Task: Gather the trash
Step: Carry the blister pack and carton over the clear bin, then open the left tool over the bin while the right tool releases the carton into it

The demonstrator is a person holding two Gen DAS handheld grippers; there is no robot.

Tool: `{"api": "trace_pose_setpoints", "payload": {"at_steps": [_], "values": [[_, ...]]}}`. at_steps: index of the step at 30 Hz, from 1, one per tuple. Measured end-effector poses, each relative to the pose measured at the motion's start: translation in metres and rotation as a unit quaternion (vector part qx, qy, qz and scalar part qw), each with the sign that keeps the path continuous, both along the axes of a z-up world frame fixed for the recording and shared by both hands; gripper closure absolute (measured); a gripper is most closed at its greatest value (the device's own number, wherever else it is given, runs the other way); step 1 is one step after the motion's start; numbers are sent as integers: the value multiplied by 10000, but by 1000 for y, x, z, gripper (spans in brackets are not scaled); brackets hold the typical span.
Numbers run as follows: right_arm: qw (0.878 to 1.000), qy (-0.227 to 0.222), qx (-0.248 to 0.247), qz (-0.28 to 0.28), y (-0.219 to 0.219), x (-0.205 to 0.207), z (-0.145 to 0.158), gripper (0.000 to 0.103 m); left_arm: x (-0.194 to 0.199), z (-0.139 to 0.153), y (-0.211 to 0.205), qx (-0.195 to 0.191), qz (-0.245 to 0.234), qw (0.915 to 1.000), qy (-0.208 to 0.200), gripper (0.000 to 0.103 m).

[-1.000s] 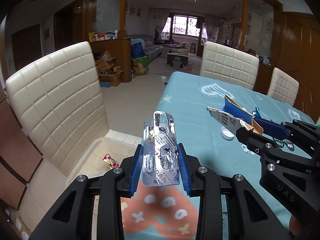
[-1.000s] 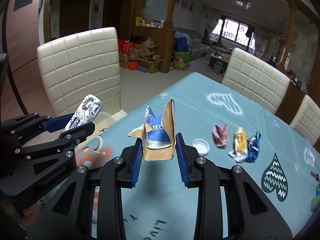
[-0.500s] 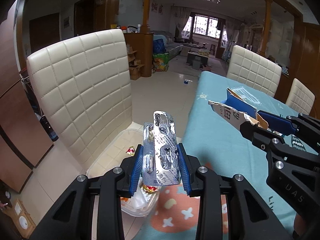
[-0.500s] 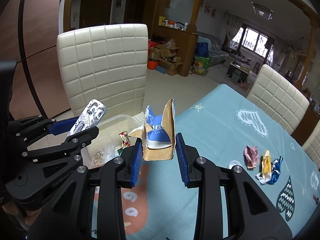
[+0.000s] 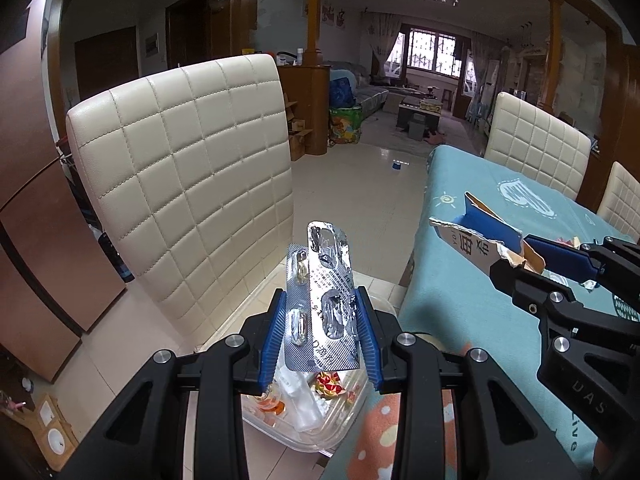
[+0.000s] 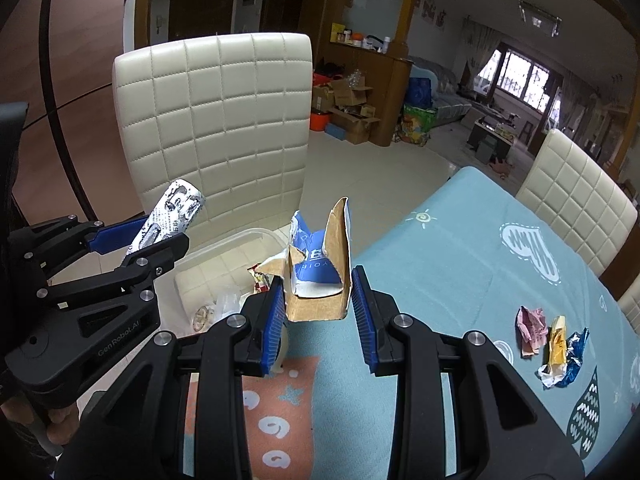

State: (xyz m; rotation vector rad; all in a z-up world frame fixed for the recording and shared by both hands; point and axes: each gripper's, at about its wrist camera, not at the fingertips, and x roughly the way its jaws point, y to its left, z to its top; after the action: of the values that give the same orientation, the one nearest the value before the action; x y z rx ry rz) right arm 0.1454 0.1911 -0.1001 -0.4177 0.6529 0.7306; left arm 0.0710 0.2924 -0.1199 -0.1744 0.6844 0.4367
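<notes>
A home dining area is shown: cream quilted leather chairs are set around a table under a light-blue patterned tablecloth, with a sofa-furnished living room seen beyond.

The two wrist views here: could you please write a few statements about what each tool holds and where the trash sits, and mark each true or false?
1. The left tool grips silver blister packs. True.
2. The right tool is empty. False: it is shut on a torn cardboard box, blue outside and brown inside.
3. The clear plastic bin beside the table already holds some wrappers. True.
4. The bin stands on the blue tablecloth. False: it sits off the table's edge, in front of the cream chair.
5. Crumpled wrappers lie on the tablecloth. True.
</notes>
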Motion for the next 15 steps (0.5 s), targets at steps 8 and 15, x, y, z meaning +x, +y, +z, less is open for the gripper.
{"api": "trace_pose_setpoints", "payload": {"at_steps": [8,15], "values": [[9999,20,14,114,11,10,-8,69,10,-6,6,131,89,9998,108,69],[9998,83,33,159,16,15,-11,69,13,-8,19,-24,128,9998,119,64]]}}
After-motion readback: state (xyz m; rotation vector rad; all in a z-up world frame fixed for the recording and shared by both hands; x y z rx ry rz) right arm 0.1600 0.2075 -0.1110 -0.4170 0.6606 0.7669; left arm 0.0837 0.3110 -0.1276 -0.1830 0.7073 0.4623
